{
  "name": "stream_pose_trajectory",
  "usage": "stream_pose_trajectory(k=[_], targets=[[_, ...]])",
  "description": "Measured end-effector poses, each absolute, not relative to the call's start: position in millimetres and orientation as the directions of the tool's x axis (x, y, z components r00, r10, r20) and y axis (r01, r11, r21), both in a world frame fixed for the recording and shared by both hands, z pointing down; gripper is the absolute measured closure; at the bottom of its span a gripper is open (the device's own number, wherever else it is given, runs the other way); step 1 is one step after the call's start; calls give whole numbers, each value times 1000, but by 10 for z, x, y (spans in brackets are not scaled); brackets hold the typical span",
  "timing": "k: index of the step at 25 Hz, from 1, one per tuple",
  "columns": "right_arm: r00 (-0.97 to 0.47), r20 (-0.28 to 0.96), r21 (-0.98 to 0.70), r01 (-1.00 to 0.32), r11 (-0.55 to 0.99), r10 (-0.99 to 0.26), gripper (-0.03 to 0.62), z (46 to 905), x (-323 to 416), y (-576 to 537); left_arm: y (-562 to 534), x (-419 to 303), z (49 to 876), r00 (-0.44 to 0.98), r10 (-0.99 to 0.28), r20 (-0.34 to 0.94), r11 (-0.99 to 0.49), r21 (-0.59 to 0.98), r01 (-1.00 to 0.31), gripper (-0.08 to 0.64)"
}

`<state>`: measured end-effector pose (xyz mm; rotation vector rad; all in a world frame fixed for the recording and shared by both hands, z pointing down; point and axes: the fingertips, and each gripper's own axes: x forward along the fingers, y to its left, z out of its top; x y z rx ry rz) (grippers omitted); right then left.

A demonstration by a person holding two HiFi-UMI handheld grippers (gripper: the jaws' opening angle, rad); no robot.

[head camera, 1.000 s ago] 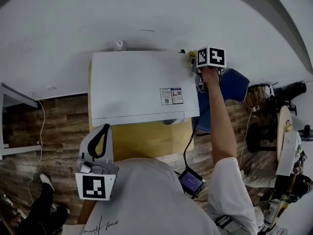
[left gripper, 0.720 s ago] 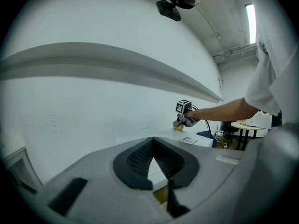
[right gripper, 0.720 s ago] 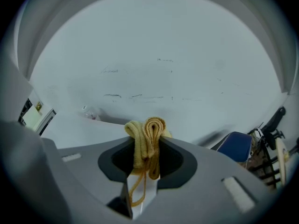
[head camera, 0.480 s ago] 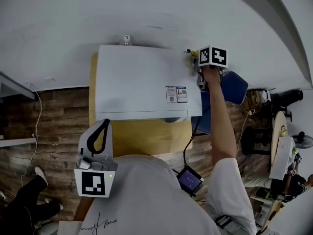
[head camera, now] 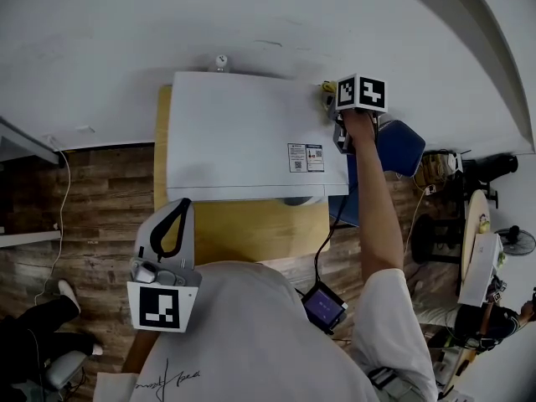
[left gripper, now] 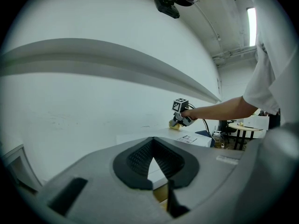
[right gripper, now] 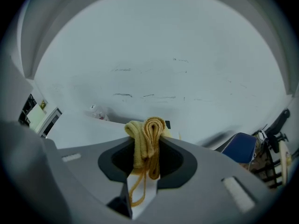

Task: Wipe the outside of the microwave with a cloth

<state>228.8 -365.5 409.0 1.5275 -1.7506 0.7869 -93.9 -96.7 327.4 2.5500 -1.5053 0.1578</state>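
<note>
Because the yellow cloth (right gripper: 148, 134), clamped bunched in the right gripper (head camera: 335, 117) at the far right corner of the microwave (head camera: 243, 153) top, looks soft and light, a mid-fold grip suits, while the left gripper (head camera: 177, 209) hangs closed and empty.

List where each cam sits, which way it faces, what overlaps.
Head view: on the person's head, facing steeply down onto the microwave; shows shirt, right arm, left gripper, right gripper.
Left gripper view: on the left gripper, facing along its shut, empty jaws across the microwave toward the wall; shows the right arm.
Right gripper view: on the right gripper, facing the wall past jaws clamping the yellow cloth; no body.
Shared: head and left gripper views both show the right gripper at the microwave's back corner.
</note>
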Motion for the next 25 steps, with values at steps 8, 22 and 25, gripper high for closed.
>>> stream_pose_trajectory(k=[8, 22, 25], targets=[[-128, 808, -38, -985, 167, -575, 479, 4097, 2024, -3669, -976, -965, 3254, 485, -857, 175, -475, 95, -875, 566], [-190, 800, -67, -971, 229, -569, 479, 4099, 1548, -3658, -957, -988, 3248, 483, -859, 169, -474, 97, -875, 568], [-216, 797, -86, -965, 247, -564, 479, 4094, 1415, -3651, -947, -982, 3243, 484, -859, 169, -474, 98, -875, 568]])
